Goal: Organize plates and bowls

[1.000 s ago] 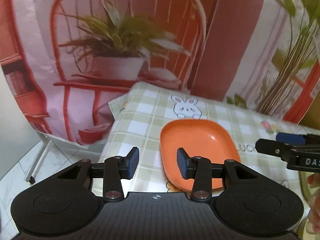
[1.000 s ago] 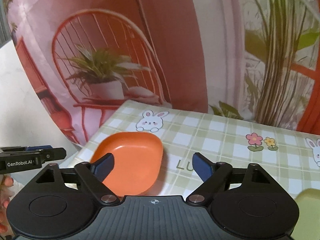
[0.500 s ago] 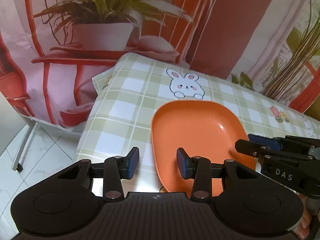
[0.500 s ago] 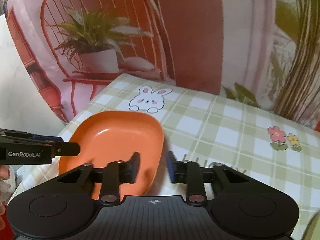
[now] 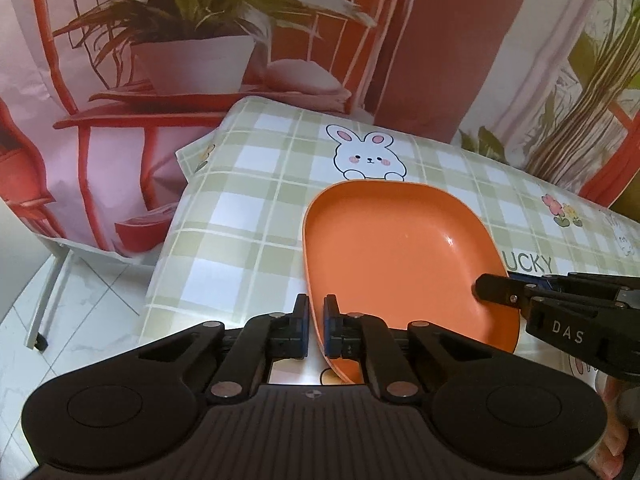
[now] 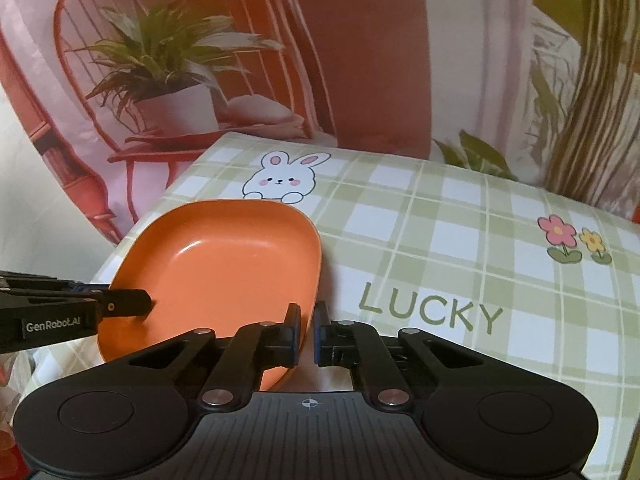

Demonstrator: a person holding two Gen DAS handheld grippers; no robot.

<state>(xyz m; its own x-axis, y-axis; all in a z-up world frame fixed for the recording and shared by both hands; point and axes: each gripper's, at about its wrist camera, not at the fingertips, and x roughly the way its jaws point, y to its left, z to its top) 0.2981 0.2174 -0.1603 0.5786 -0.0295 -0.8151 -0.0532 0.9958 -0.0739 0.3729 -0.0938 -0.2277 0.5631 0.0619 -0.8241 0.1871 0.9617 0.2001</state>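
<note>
On the green-check tablecloth (image 5: 248, 216), near the table's left end, sits the orange plate (image 5: 396, 248): rounded-square, shallow, empty, just near-side of the printed bunny (image 5: 368, 156).

Left gripper (image 5: 316, 326) is clamped on the plate's near-left rim, one blue pad outside, one inside, rim sandwiched between. Its jaws have just been closing, with the rim between them.

Right gripper (image 6: 305, 332) is likewise pinched on the near-right rim; jaws have just been closing around that edge and now stand nearly together. Pad contact looks solid, though the fisheye warps the rim there so I'd hedge on how deep the bite goes.

Each wrist view shows the other gripper's fingertip reaching over the opposite side of the plate.

"LUCKY" lettering (image 6: 430, 312) sits right of the plate, flower print (image 6: 572, 242) farther right. Backdrop (image 6: 168, 80) behind the table is a printed red chair with potted plant. White tile floor (image 5: 72, 320) visible off the left edge.
</note>
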